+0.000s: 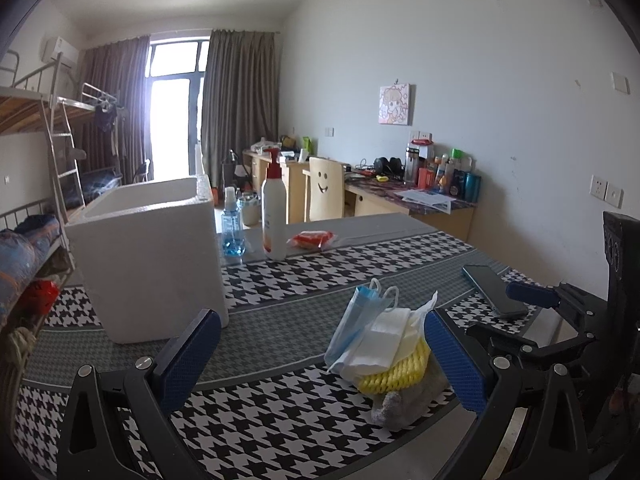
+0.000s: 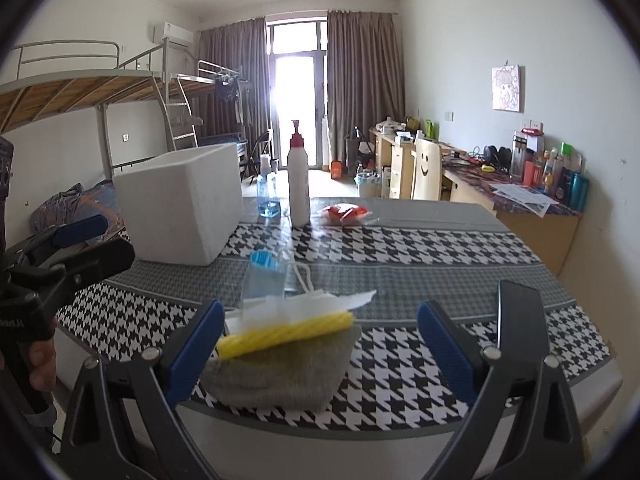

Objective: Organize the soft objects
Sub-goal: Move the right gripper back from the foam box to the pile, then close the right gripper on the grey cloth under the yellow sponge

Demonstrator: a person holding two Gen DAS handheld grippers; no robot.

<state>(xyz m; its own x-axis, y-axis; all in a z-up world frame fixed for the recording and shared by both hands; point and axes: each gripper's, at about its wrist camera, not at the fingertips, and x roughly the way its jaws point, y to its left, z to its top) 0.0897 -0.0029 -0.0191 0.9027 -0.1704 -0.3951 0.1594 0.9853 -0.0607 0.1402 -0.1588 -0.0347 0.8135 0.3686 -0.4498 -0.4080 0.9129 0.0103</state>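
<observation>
My right gripper (image 2: 320,344) stands with its jaws spread wide and empty, levelled at the near table edge, so that the pile of soft objects lies between and just beyond the blue fingers (image 2: 198,344). My left gripper (image 1: 322,354) is likewise spread and holds nothing; it hovers low over the tablecloth (image 1: 280,412), angled so the pile sits just inside its right-hand finger, with the right gripper's own frame visible further to that side. The pile is intact: a grey towel (image 2: 280,376) at the bottom, a yellow ribbed cloth (image 2: 288,334) across it, white folded tissue (image 1: 384,340) above, and a blue face mask (image 1: 352,320) leaning on top. The white foam box (image 1: 152,256), open-topped, stands well apart to the left; its interior is hidden from both views, so I cannot tell whether it holds anything. I judge the task barely begun, with every visible soft item still to be moved. A dark phone (image 1: 494,290), a pump bottle (image 1: 274,216) and a red packet (image 1: 312,239) lie beyond.
</observation>
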